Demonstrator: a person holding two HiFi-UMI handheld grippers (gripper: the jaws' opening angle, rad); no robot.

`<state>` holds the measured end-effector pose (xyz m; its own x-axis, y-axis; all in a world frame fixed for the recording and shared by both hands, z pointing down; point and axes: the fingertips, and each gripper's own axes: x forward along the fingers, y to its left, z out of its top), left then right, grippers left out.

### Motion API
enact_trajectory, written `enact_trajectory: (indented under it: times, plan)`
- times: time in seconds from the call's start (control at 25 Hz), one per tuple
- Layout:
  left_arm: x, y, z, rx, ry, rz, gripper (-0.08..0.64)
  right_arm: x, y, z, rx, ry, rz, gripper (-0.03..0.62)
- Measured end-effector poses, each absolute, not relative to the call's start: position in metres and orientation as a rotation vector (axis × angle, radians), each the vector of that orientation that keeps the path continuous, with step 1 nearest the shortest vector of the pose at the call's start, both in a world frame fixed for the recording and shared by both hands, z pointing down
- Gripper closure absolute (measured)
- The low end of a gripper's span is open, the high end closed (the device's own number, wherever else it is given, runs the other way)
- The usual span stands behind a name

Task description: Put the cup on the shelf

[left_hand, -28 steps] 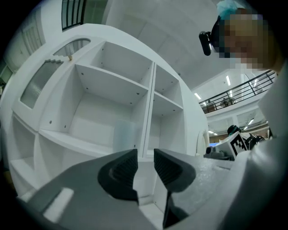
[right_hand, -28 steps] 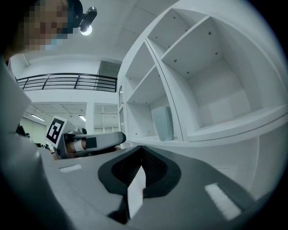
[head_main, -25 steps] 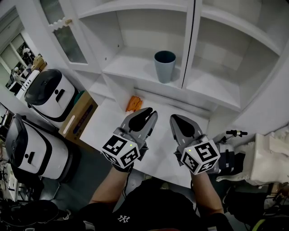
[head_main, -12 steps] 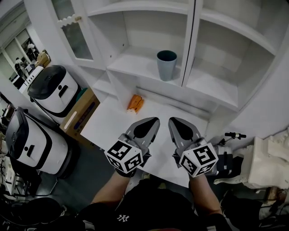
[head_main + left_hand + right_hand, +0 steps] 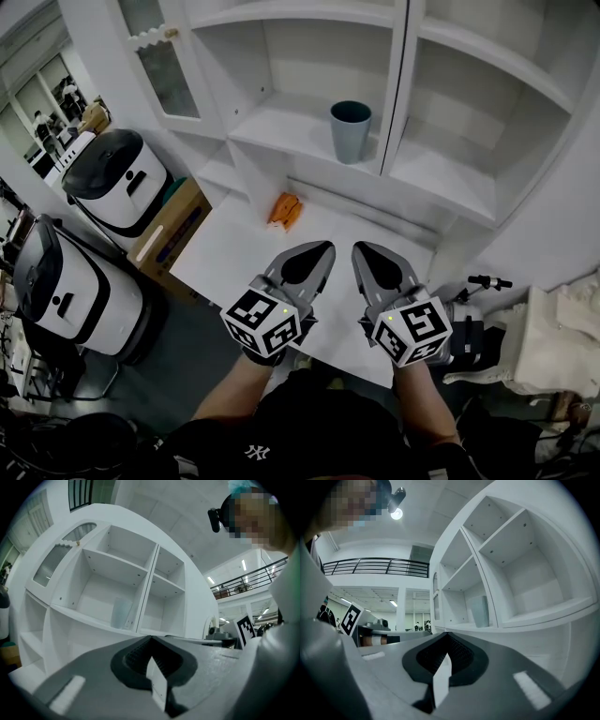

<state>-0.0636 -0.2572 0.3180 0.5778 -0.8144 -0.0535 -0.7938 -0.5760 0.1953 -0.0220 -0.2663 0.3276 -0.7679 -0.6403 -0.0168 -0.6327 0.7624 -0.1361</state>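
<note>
A blue-grey cup [image 5: 351, 131] stands upright on a white shelf [image 5: 281, 127], just left of the vertical divider. The same cup shows pale in the left gripper view [image 5: 121, 614] and in the right gripper view [image 5: 480, 611]. My left gripper [image 5: 317, 251] and right gripper [image 5: 367, 253] hover side by side over the white tabletop [image 5: 234, 244], well short of the shelf. Both are shut with their jaws pressed together and nothing held.
An orange object [image 5: 284, 210] lies on the tabletop near the shelf's base. Two white-and-black machines [image 5: 127, 183] and a cardboard box [image 5: 169, 234] stand on the floor at left. A white fabric heap [image 5: 562, 328] sits at right. Open shelf compartments [image 5: 450, 178] lie right of the divider.
Both grippers have drawn back slightly toward me and away from the shelf. The cup has stayed put on the shelf.
</note>
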Motion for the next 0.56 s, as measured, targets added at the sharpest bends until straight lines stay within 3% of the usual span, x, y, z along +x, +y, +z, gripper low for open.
enact_trajectory:
  times: [0.56]
  plan:
    - [-0.0652, -0.2638, 0.3169, 2.662, -1.366, -0.197, 0.560, -0.0213, -0.2712, 0.3240, -1.056, 2.889, -0.170, 0.571]
